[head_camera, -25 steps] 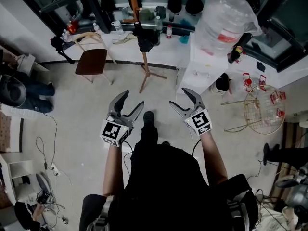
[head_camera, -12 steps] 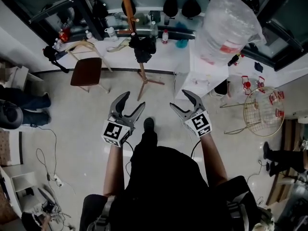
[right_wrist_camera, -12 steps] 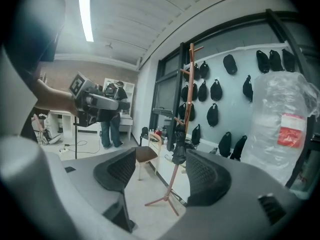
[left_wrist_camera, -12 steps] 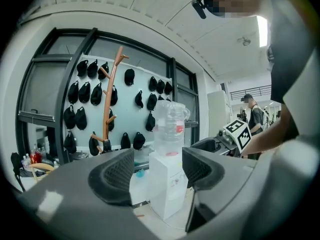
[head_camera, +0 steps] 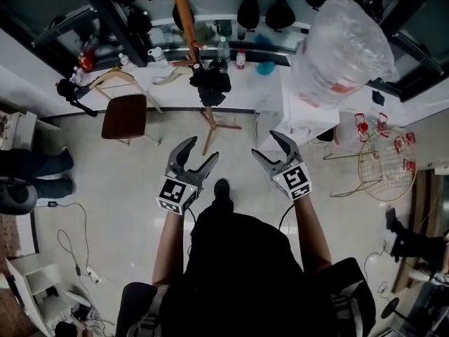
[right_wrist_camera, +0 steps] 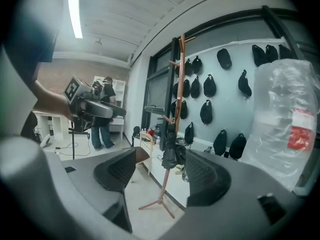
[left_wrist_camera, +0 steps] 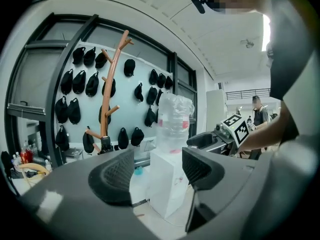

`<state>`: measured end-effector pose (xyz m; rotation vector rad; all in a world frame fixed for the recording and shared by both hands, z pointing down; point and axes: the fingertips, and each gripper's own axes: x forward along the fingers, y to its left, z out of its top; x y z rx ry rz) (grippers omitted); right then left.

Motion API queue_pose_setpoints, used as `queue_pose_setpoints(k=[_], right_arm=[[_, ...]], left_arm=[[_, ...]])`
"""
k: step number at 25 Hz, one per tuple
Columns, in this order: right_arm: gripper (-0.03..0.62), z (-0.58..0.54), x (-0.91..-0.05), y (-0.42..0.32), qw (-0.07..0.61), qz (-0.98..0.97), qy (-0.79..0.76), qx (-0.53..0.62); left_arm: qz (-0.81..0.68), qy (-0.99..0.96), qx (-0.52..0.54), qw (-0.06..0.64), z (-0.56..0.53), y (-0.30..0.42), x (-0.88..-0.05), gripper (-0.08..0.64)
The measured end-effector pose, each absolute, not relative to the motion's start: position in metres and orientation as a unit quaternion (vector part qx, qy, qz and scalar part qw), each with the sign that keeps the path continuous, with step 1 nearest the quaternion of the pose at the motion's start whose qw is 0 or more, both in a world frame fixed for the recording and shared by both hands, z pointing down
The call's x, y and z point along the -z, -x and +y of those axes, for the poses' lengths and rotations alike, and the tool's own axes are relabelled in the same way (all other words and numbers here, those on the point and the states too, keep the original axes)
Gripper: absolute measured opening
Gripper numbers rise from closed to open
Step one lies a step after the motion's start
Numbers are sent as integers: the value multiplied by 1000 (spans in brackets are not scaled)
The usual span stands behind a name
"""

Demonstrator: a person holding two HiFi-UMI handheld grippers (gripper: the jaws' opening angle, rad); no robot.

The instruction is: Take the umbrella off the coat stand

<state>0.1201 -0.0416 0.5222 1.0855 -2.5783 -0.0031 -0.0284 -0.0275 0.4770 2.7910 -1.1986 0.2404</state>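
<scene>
Since both tools are empty, the matter turns on where the umbrella [head_camera: 212, 83] lies from them. It hangs folded, a dark bundle, against the pole of the coat stand [head_camera: 181, 12], its long axis upright along that pole, clear of the floor [head_camera: 126, 181]. The stand's feet rest on the floor just before the white counter [head_camera: 168, 93].

The left hand-held gripper [head_camera: 201, 149] is released, jaws apart with nothing between them. The right hand-held gripper [head_camera: 266, 144] is likewise released and empty. Both are held side by side, well apart from the umbrella, which lies ahead of them and higher.

In the head view the umbrella sits almost straight ahead of the left tool, with the right one off to the side. The right gripper view, however, frames the umbrella [right_wrist_camera: 172, 154] and stand [right_wrist_camera: 178, 84] between its jaws, while the left gripper view shows the stand [left_wrist_camera: 112, 84] off to its left. Judgement: neither is clearly nearer; the right is the better aimed.
</scene>
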Motion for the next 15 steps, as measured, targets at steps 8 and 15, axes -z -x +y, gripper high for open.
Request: queue_pose_setpoints(k=[8, 15], right_arm=[[313, -91, -525, -95, 173, -901, -399, -2], [313, -124, -526, -82, 178, -890, -420, 2]], left_arm=[[-374, -922, -85, 56, -85, 52, -488, 291], [-349, -932, -82, 54, -127, 58, -494, 291]])
